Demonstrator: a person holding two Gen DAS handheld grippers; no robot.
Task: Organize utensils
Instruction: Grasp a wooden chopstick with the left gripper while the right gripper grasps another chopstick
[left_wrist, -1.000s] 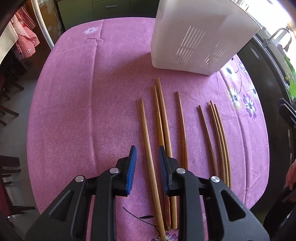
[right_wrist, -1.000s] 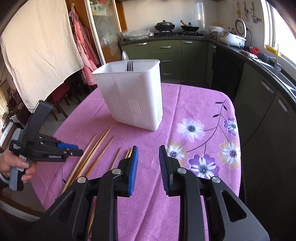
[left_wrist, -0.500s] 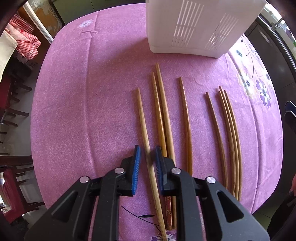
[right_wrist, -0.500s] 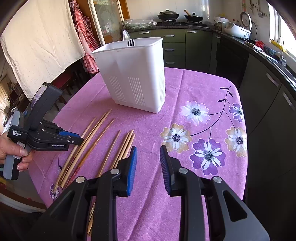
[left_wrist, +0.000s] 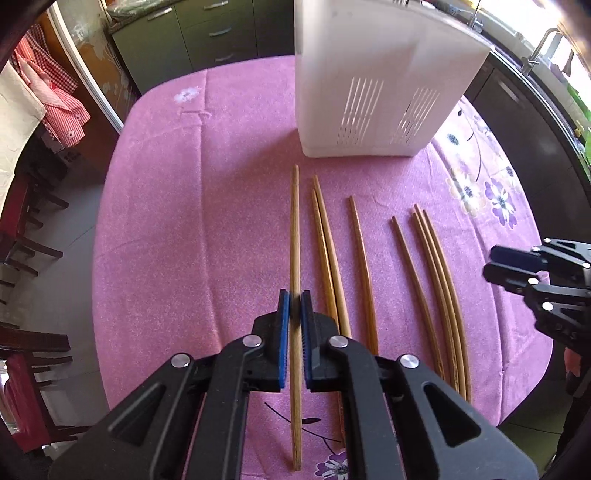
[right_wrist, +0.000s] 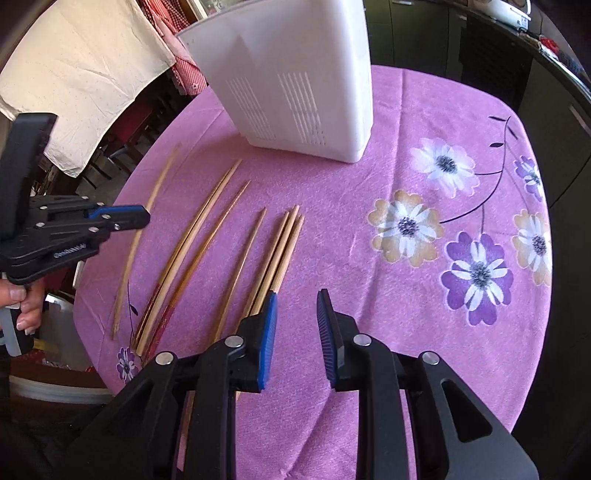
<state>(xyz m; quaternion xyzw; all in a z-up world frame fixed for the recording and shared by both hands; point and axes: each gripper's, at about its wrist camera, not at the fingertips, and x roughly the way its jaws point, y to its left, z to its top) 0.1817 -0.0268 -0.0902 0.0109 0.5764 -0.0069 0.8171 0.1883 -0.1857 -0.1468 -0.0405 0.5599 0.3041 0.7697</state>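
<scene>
Several wooden chopsticks lie side by side on the purple tablecloth (left_wrist: 166, 240). My left gripper (left_wrist: 294, 299) is shut on the leftmost chopstick (left_wrist: 294, 229), gripping it partway along its length; the same chopstick shows in the right wrist view (right_wrist: 147, 218), with the left gripper (right_wrist: 142, 218) there too. A white slotted utensil holder (left_wrist: 376, 85) stands upright beyond the chopsticks, and shows in the right wrist view (right_wrist: 291, 81). My right gripper (right_wrist: 295, 295) is open and empty, hovering just right of the rightmost chopstick bundle (right_wrist: 280, 251); it shows at the right edge of the left wrist view (left_wrist: 491, 262).
The round table's edge (left_wrist: 107, 295) drops off to the left, with dark chairs (left_wrist: 26, 240) beyond. Green kitchen cabinets (left_wrist: 207, 33) stand behind the table. A cream cloth (right_wrist: 74, 74) hangs at the left. Flower prints (right_wrist: 476, 273) cover the tablecloth's right side.
My left gripper has closed on the leftmost chopstick, which now points straight ahead between the pads. My right gripper has moved in lower toward the rightmost chopsticks, still open.
</scene>
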